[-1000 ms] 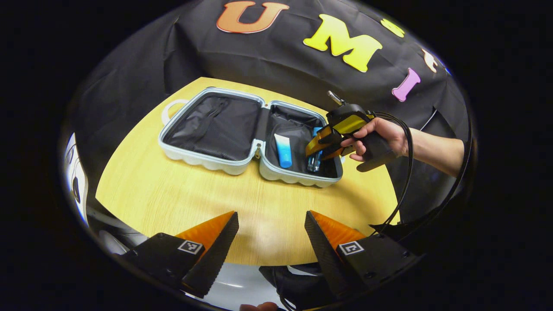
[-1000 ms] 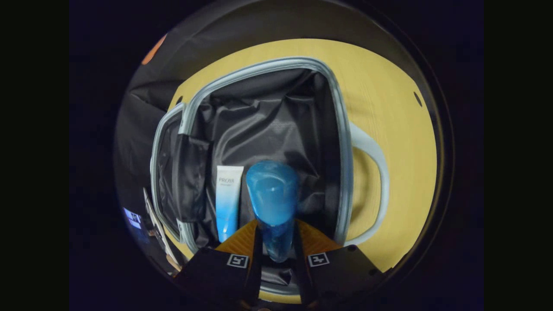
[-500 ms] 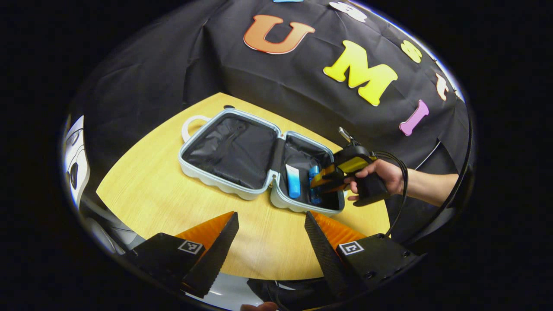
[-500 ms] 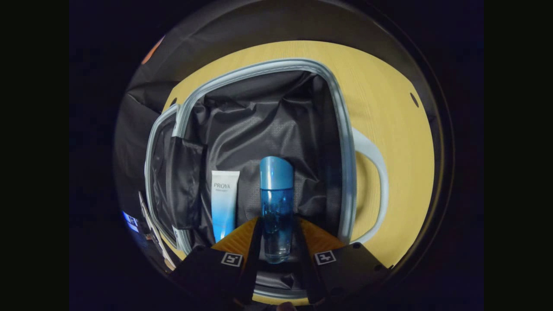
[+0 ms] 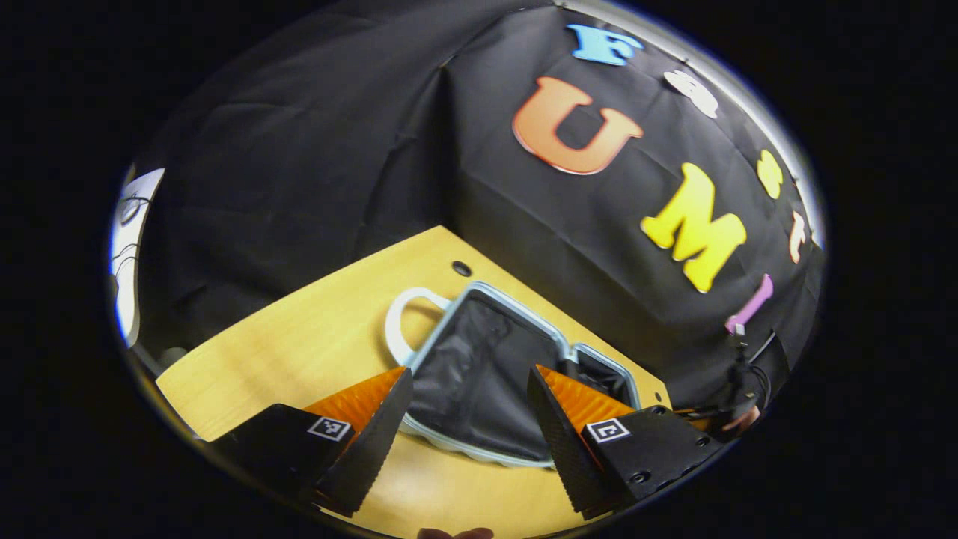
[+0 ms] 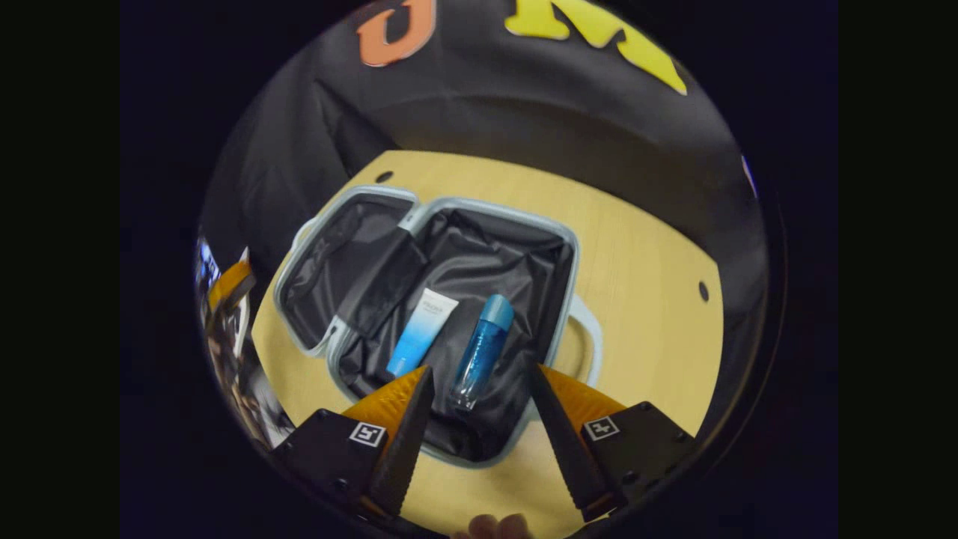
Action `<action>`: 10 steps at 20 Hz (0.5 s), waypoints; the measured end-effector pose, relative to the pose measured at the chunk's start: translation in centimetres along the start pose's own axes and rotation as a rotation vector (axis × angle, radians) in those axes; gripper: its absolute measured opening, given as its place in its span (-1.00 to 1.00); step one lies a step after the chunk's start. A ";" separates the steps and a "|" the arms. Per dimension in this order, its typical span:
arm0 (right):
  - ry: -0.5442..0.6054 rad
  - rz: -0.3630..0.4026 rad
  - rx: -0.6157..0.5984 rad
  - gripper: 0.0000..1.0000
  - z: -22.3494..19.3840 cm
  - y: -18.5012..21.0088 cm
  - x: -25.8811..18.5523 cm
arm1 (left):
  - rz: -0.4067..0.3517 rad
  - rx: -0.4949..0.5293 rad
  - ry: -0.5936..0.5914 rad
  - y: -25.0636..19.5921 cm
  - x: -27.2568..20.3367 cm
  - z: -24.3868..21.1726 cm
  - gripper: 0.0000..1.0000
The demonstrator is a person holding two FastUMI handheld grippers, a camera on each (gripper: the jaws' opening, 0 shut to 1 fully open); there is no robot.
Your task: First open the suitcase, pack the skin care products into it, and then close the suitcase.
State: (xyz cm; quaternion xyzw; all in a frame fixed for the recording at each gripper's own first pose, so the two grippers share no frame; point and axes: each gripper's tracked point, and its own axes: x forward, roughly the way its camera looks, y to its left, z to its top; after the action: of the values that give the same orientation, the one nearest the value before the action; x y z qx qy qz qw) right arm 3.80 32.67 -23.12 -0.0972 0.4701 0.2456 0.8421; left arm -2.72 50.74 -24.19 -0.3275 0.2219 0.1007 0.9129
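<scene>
1. My right gripper [image 6: 479,400] hangs with its fingers apart, holding nothing.
2. The blue bottle [image 6: 483,350] and tube [image 6: 421,332] lie inside the open suitcase [image 6: 570,258].
3. My left gripper [image 5: 469,408] is spread, empty.

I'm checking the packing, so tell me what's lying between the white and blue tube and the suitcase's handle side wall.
In the right gripper view, the blue bottle lies on the dark lining between the tube and that wall of the suitcase.
</scene>
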 end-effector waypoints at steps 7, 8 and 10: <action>-0.058 0.145 0.078 0.55 -3.2 -1.3 -6.5 | 0.133 -0.092 0.087 7.4 9.0 0.2 0.93; -0.057 0.158 0.079 0.55 -3.8 -1.4 -7.0 | 0.135 -0.088 0.111 7.8 9.9 -0.4 0.65; -0.067 0.175 0.091 0.55 -4.1 -1.6 -7.9 | 0.132 -0.075 0.148 6.5 12.1 -1.8 0.79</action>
State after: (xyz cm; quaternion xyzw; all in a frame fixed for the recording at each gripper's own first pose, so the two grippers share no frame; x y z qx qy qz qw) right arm -1.91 27.09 -18.84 -0.0091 0.4591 0.2998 0.8362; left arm 5.19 55.01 -34.69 -0.3526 0.3059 0.1445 0.8725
